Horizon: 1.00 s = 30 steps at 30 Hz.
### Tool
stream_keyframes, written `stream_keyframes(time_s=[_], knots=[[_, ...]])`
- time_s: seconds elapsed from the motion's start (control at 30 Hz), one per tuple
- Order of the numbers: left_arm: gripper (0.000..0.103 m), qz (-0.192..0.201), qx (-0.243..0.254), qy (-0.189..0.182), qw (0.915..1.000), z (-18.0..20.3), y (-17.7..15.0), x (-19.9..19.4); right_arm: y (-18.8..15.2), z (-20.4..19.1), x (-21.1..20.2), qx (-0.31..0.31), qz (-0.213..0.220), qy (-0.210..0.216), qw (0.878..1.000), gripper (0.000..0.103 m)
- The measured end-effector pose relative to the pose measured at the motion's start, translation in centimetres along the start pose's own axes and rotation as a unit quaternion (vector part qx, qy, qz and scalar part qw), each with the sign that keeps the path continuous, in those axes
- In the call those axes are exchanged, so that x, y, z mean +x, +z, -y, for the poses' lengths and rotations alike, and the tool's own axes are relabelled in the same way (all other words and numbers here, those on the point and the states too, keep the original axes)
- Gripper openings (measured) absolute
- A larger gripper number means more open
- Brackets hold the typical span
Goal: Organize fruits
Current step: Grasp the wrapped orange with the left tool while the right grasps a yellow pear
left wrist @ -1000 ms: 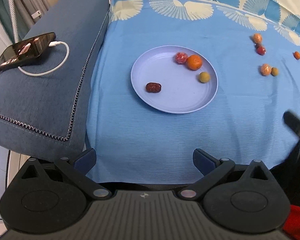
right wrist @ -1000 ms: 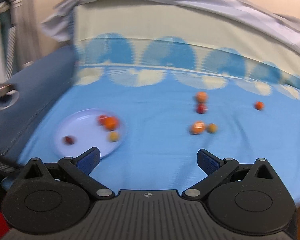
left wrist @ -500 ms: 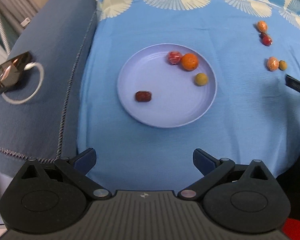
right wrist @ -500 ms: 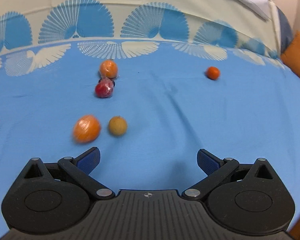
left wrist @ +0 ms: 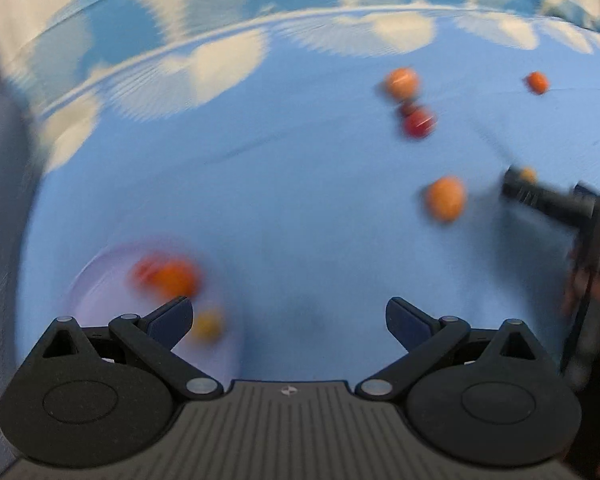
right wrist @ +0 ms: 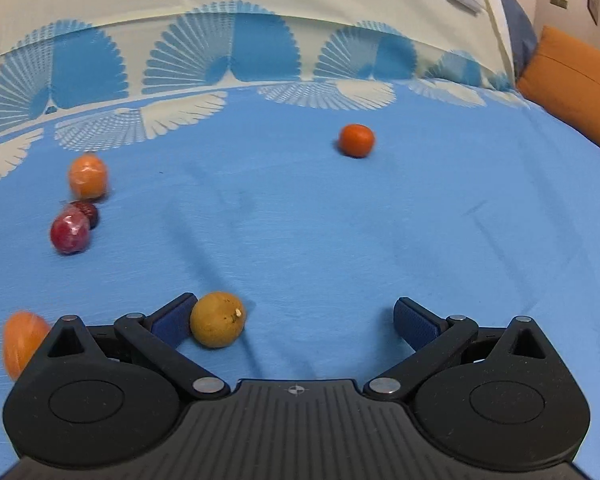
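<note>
My right gripper (right wrist: 294,318) is open, low over the blue cloth. A small yellow-brown fruit (right wrist: 217,313) lies between its fingers, against the left finger (right wrist: 172,320). An orange fruit (right wrist: 22,342) sits at the left edge, a red wrapped fruit (right wrist: 70,232) and another orange fruit (right wrist: 87,176) lie farther left, and a small tangerine (right wrist: 356,140) lies ahead. My left gripper (left wrist: 288,318) is open and empty; its view is blurred. The lilac plate (left wrist: 100,280) with fruit (left wrist: 172,278) is at lower left. The right gripper (left wrist: 540,196) shows at the right.
An orange cushion (right wrist: 576,84) lies at the far right beyond the cloth. The patterned cream and blue border (right wrist: 220,52) rises behind the fruits. A dark blue sofa arm (left wrist: 0,240) borders the cloth on the left.
My right gripper moved forward and down, so the yellow-brown fruit now lies between its fingers. My left gripper swung right and forward; the plate slid to its lower left.
</note>
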<state>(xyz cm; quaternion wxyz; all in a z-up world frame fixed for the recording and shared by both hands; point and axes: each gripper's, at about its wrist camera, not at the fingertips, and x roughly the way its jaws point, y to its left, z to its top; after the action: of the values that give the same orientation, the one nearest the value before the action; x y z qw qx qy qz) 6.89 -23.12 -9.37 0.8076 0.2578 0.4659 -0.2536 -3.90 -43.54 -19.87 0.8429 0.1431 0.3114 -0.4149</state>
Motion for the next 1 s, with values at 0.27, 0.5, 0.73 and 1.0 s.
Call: stream_keyframes(time_s=[0.27,0.5,0.73,1.0], knots=[[0.103,0.014,0.084,-0.049,0.9951,8.1,5.9,6.9,0.2,0.0,0.2,-0.002,-0.005,-0.008,1.000,0.102],[0.037,-0.007,0.031,-0.115,0.9929,8.0,6.9,9.8,0.0,-1.8,-2.0,-0.066,0.021,0.035,0.997,0.028],[0.037,0.021,0.051,-0.098,0.9936,7.1,6.4,6.3,0.7,-0.4,-2.9,-0.033,0.079,-0.024,0.996,0.028],[0.037,0.052,0.001,-0.034,0.9981,-1.0,3.2,-2.1,1.6,0.4,-7.7,-0.023,0.095,-0.012,0.995,0.028]])
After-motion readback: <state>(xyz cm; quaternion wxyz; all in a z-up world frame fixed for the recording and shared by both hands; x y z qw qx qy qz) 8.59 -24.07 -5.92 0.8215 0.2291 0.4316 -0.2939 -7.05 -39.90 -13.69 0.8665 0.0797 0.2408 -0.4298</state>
